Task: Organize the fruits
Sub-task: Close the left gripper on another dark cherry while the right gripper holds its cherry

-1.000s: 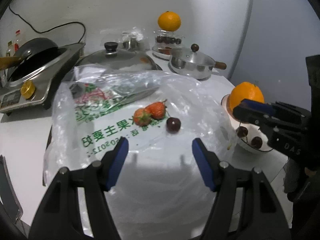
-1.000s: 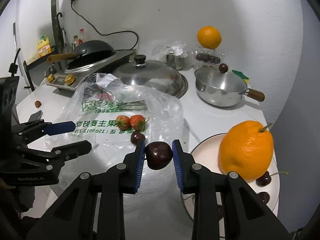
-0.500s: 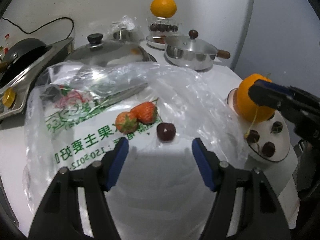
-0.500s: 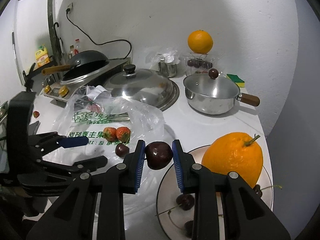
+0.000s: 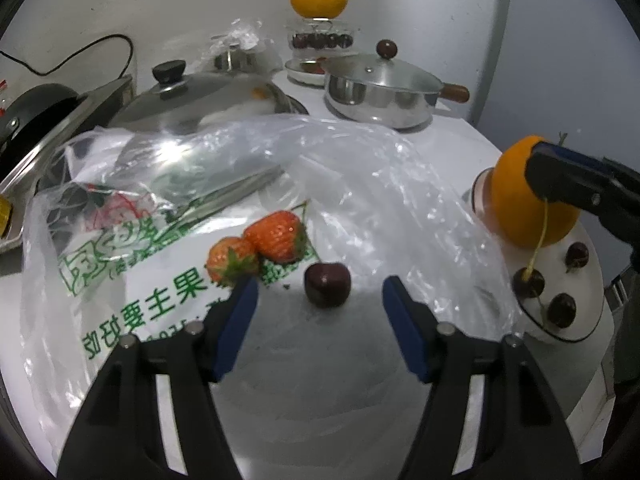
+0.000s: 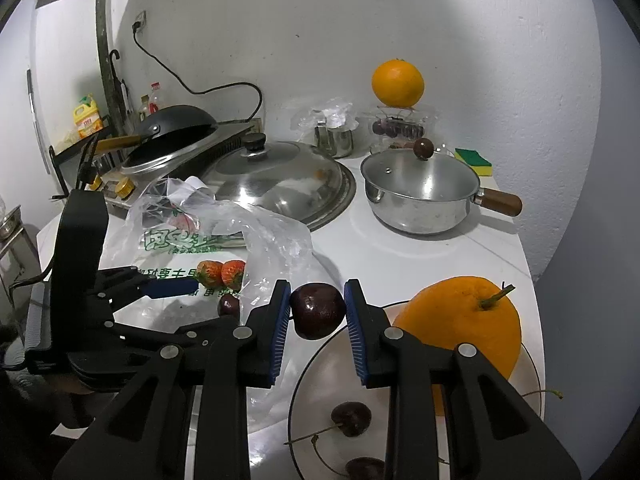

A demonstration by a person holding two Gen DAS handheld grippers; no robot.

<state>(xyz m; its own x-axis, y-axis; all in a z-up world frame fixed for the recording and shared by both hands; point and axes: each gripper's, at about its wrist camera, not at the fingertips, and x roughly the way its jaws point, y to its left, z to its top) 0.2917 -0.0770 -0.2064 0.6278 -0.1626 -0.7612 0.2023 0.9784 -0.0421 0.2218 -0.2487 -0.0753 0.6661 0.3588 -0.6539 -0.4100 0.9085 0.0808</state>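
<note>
**Cherry over plate, second pick lining up**

Our right hand-held gripper [image 6: 318, 314] has carried its pinched cherry [image 6: 318, 311] across to the plate [image 6: 304, 380] w/ the orange [image 6: 460, 332]. Left hand-held gripper [image 5: 320, 304] moved in on the loose cherry [image 5: 327, 290] on the bag [image 5: 380, 184], jaws closing, not yet touching. Drop next, we reckon.

Dim cool indoor light, glare on plastic bag [image 5: 360, 168], fisheye-bent dark corners, focus perhaps slightly soft.

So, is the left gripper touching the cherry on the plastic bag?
Apart. In the left wrist view, the left gripper is closing around the cherry, but bag shows between each pad and it.
</note>
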